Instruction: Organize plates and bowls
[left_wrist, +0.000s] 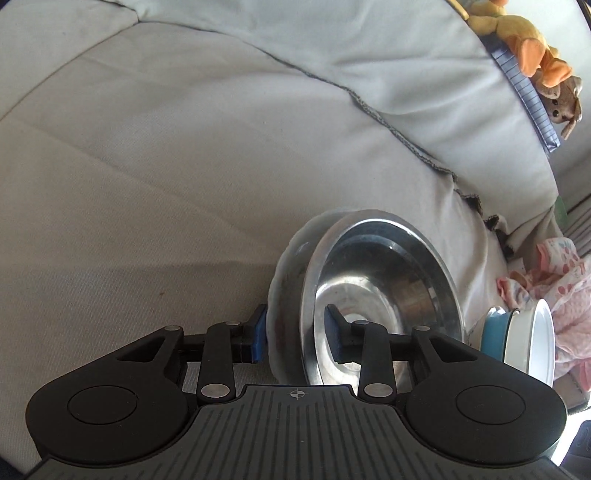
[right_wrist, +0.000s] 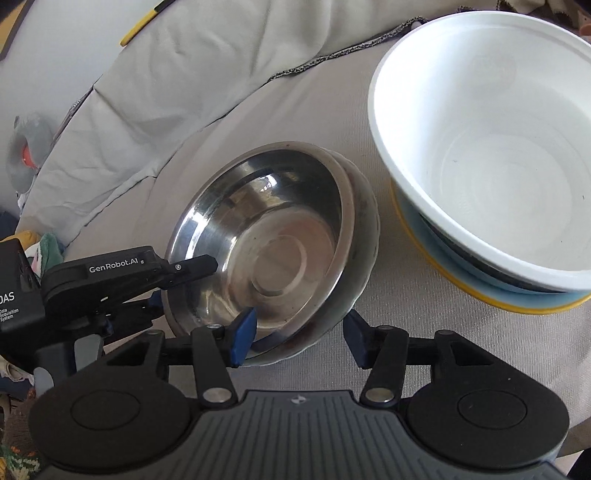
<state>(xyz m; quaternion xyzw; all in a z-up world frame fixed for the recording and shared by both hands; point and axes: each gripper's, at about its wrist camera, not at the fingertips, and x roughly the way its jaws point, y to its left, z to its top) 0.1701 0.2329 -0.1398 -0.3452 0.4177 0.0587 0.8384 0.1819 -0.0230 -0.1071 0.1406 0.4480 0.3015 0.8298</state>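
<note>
A steel bowl (left_wrist: 380, 295) (right_wrist: 269, 254) is nested in a pale dish (left_wrist: 288, 273) (right_wrist: 354, 295) on a grey couch cushion. My left gripper (left_wrist: 297, 338) is shut on the rim of this stack, one blue pad inside the steel bowl, one outside the dish; it shows at the left of the right wrist view (right_wrist: 184, 273). My right gripper (right_wrist: 299, 336) is open, its fingers on either side of the stack's near rim. A white bowl (right_wrist: 491, 147) (left_wrist: 532, 343) sits on a blue bowl (left_wrist: 493, 338) and a yellow-rimmed plate (right_wrist: 461, 284) to the right.
The grey seat cushion (left_wrist: 147, 184) stretches left, with the back cushion (left_wrist: 406, 66) behind. Plush toys (left_wrist: 532, 55) lie at the far right. A pink patterned cloth (left_wrist: 554, 280) lies beside the white bowl stack. A yellow pen (right_wrist: 142, 24) lies on the backrest.
</note>
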